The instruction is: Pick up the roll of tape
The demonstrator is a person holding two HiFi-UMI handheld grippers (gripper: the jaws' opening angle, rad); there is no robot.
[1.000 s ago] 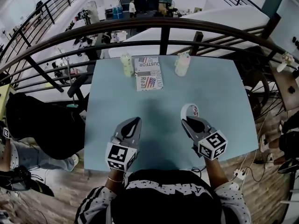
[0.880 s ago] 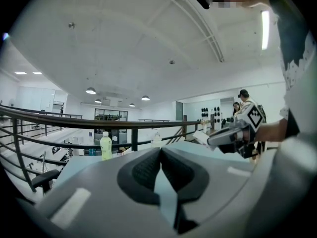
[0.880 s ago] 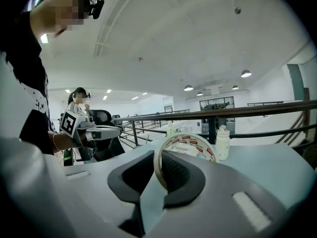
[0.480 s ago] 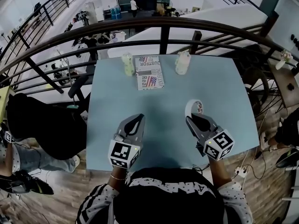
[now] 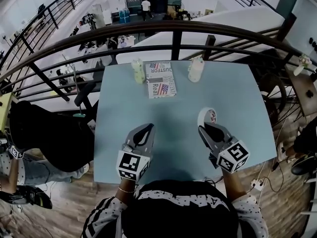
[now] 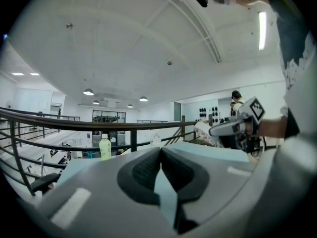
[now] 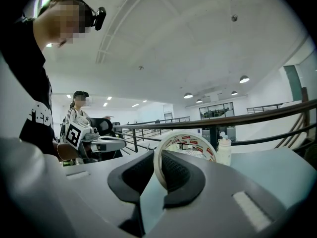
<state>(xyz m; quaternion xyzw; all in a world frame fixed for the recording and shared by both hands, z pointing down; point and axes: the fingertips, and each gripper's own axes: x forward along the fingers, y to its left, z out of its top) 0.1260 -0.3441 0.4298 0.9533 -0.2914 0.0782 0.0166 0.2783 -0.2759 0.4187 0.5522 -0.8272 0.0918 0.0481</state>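
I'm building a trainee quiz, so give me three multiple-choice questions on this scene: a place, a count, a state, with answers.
1. Where does the magazine lie? A) between the pale green bottle and the white bottle B) at the near edge C) on the floor
2. How many bottles stand on the table? A) one B) two C) four
3. What state is the roll of tape in? A) lying flat B) pinched in the right tongs C) stacked on a bottle
Answers: 1 A, a bottle stands on each side; 2 B, only those two show; 3 B, the pads press its wall.
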